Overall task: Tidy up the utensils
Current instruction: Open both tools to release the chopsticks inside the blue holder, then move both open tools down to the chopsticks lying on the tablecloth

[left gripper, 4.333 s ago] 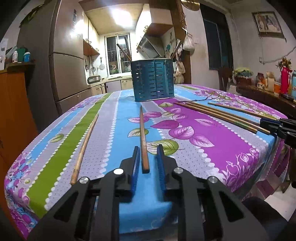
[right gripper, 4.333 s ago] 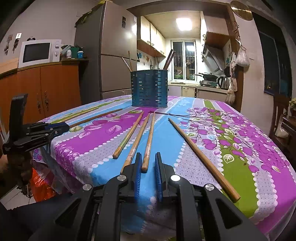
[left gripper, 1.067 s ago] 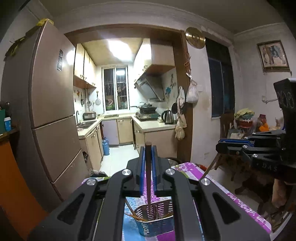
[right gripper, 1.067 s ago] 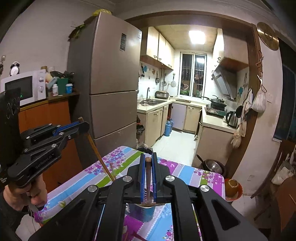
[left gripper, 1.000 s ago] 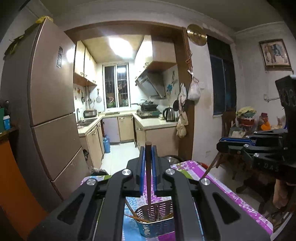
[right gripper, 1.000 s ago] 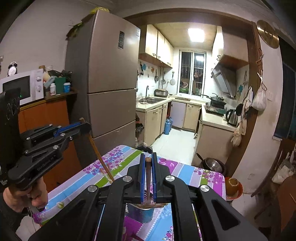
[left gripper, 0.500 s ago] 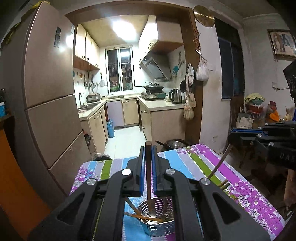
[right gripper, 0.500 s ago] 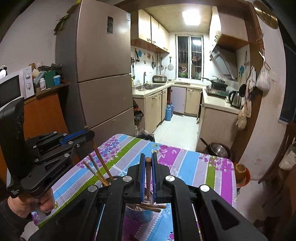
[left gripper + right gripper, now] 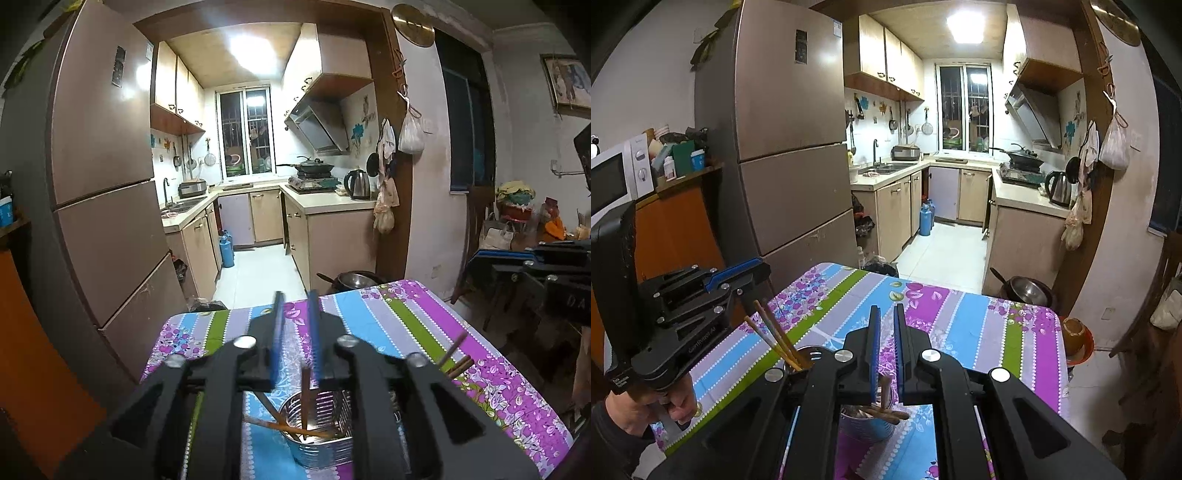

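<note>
A metal utensil holder [image 9: 320, 439] stands on the flowered tablecloth [image 9: 406, 328], right below both grippers. Several wooden chopsticks [image 9: 305, 400] stand and lie inside it. My left gripper [image 9: 295, 325] hangs over the holder with its blue pads apart and nothing between them. My right gripper [image 9: 885, 343] is also above the holder [image 9: 862, 424], pads apart and empty; a chopstick [image 9: 885, 391] stands just below them. The left gripper also shows in the right wrist view [image 9: 701, 295], with chopsticks [image 9: 775, 338] leaning beside it.
A tall fridge [image 9: 786, 147] stands behind the table's far left. An orange cabinet [image 9: 668, 236] with a microwave is at the left. A chair and a metal bowl [image 9: 1028, 290] sit past the table's far right corner.
Both grippers have opened and let go of their chopsticks, which have dropped into the holder. Both grippers sit lower and closer over the holder than a second ago.
</note>
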`<action>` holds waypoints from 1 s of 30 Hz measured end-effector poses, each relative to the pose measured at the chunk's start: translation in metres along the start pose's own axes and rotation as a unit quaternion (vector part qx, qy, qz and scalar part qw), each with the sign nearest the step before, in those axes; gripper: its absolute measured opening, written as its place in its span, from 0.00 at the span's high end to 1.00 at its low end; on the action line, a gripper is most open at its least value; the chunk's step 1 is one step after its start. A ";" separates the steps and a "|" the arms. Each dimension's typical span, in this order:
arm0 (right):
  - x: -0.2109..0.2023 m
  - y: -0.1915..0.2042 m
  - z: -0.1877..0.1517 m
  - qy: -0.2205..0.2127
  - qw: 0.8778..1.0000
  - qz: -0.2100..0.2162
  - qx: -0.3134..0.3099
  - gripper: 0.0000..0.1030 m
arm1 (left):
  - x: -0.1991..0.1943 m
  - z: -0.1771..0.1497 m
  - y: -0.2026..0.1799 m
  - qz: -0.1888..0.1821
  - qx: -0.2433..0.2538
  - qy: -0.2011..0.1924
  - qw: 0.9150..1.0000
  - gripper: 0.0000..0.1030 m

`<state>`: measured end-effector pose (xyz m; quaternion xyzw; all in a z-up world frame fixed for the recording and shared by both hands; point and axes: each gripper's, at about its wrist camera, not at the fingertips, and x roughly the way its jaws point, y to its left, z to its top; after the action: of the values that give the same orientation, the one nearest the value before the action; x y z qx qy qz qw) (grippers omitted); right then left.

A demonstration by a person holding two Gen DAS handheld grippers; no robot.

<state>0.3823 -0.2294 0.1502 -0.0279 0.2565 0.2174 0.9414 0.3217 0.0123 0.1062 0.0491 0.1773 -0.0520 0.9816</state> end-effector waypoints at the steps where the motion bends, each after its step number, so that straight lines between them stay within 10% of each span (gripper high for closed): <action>1: -0.004 -0.001 -0.001 -0.004 1.000 0.000 0.001 0.85 | -0.002 0.000 -0.001 0.002 0.000 -0.003 1.000 0.74; 9: -0.079 0.004 -0.029 -0.073 0.997 0.019 -0.002 0.83 | -0.059 -0.004 -0.006 0.000 -0.007 -0.054 0.998 0.51; 14: -0.159 0.025 -0.133 -0.118 0.992 0.049 -0.016 0.83 | -0.123 -0.050 -0.007 -0.012 0.007 -0.097 0.995 0.40; 21: -0.192 0.067 -0.337 -0.059 0.997 0.054 0.009 0.83 | -0.172 -0.151 0.026 0.010 -0.006 -0.068 0.998 0.39; 30: -0.160 0.100 -0.413 -0.027 0.999 0.030 0.020 0.83 | -0.194 -0.233 0.065 0.055 -0.046 -0.005 0.997 0.39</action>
<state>0.0212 -0.2699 -0.1231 0.0040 0.2362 0.2409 0.9414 0.0690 0.1194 -0.0372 0.0137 0.1714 0.0100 0.9851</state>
